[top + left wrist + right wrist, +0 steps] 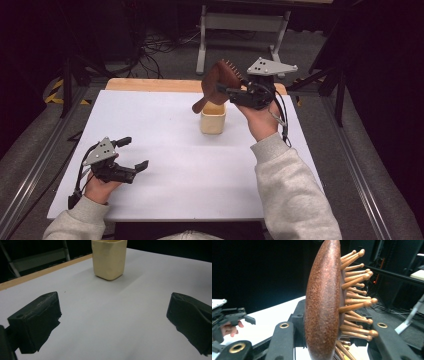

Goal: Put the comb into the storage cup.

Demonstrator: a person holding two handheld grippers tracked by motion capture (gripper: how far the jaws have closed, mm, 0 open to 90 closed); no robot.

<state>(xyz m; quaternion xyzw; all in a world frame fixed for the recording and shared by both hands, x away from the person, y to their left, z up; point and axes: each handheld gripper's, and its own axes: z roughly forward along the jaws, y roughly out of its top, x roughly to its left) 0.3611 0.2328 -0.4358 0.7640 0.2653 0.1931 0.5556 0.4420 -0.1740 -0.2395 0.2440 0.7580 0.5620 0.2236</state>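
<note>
Above the far middle of the white counter (165, 150), right gripper (226, 91) holds a brown wooden hairbrush (216, 82) in the air. Its fingers are nearly closed, clamped on the brush head from both sides. High view: brush tilted, bristle pins pointing up and away, handle end slanting down to the left, just over the rim of the cream cup (213, 119). Cannot tell whether the handle touches the cup. Right gripper view: brush head (323, 302) seen edge-on, upright between the black fingers (280, 340), wooden pins sticking out to the right of that view.

Cream cup stands upright on the counter, past the middle, directly below the brush. Left gripper view shows the same cup (109, 258) ahead, well apart from the left fingers (37, 320).

Left gripper (134, 154) sits low at the near left of the counter, in the person's left hand (100, 187). Its fingers are spread wide, nothing between them, bare counter surface in the gap. Well apart from cup and brush.

Grey sleeves on both forearms enter from the bottom edge of the high view.
</note>
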